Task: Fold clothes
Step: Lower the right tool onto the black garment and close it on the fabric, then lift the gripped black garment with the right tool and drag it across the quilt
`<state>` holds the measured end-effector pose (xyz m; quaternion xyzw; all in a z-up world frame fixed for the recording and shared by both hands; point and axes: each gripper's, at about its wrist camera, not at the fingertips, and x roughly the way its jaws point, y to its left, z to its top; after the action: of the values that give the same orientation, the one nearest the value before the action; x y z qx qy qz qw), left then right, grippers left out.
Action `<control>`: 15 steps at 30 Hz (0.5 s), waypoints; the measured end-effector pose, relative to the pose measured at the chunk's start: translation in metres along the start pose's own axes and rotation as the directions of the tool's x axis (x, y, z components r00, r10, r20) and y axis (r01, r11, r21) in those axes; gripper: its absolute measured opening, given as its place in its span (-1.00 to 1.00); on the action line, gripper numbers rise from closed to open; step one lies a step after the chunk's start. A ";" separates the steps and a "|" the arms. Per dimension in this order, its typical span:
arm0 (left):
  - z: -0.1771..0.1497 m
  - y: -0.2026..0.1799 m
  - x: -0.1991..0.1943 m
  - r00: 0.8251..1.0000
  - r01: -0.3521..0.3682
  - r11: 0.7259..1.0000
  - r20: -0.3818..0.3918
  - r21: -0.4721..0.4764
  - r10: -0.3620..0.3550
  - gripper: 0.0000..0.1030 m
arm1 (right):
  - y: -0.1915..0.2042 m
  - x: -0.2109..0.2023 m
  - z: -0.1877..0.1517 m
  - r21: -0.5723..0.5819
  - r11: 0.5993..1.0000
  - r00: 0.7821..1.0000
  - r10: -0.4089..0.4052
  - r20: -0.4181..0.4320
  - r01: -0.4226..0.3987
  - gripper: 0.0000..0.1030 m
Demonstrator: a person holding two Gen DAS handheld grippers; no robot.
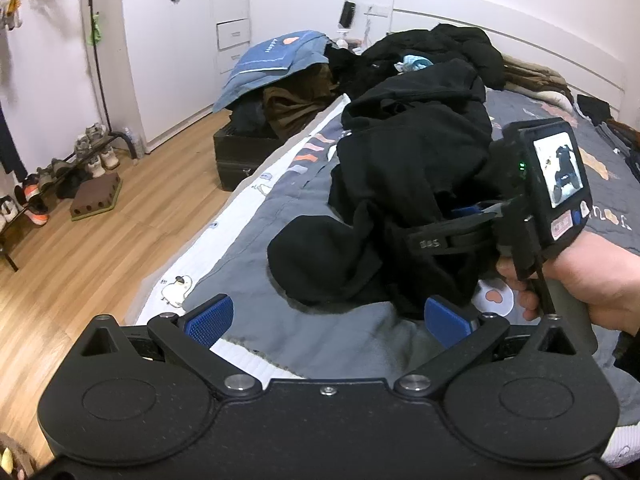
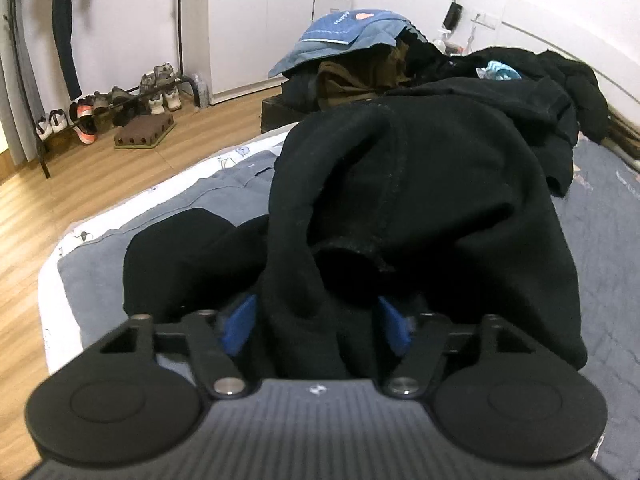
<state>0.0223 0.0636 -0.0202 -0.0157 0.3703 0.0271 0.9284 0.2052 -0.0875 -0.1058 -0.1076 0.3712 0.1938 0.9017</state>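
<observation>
A crumpled black garment (image 1: 404, 184) lies in a heap on the grey quilted bed (image 1: 256, 220). My left gripper (image 1: 328, 320) is open and empty, low over the bed's near edge, with the garment's hem just ahead of its blue pads (image 1: 210, 316). My right gripper (image 1: 468, 216) reaches into the garment from the right. In the right wrist view its jaws stand apart with black fabric (image 2: 400, 208) bunched between the blue pads (image 2: 240, 324); my right gripper (image 2: 316, 324) is open around the cloth.
More dark clothes (image 1: 436, 52) are piled at the head of the bed. A blue quilt (image 1: 272, 64) covers a dark box (image 1: 240, 152) beside the bed. A shoe rack (image 1: 60, 176) and wooden floor (image 1: 100, 256) lie to the left.
</observation>
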 end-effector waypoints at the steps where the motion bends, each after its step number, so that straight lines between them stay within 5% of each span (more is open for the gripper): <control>1: -0.001 0.000 -0.001 1.000 -0.002 1.000 -0.001 -0.004 0.002 1.00 | -0.002 -0.002 0.000 0.007 1.000 1.000 0.006 0.003 -0.006 -0.39; 4: -0.001 -0.002 -0.005 1.000 -0.008 1.000 -0.001 -0.005 0.008 1.00 | -0.010 -0.012 0.000 0.040 0.999 0.999 0.033 0.022 -0.033 -0.59; 14: 0.004 -0.027 -0.026 0.999 0.017 1.000 0.039 0.014 -0.018 1.00 | -0.076 -0.086 -0.015 0.194 0.980 0.995 0.032 0.096 -0.051 -0.73; 15: 0.003 -0.032 -0.028 0.999 0.023 1.000 0.043 0.021 -0.023 1.00 | -0.085 -0.097 -0.018 0.211 0.976 0.994 0.028 0.108 -0.051 -0.89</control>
<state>0.0061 0.0306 0.0016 -0.0100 0.3502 0.0130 0.9365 0.1677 -0.1965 -0.0448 0.0076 0.3443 0.1761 0.9222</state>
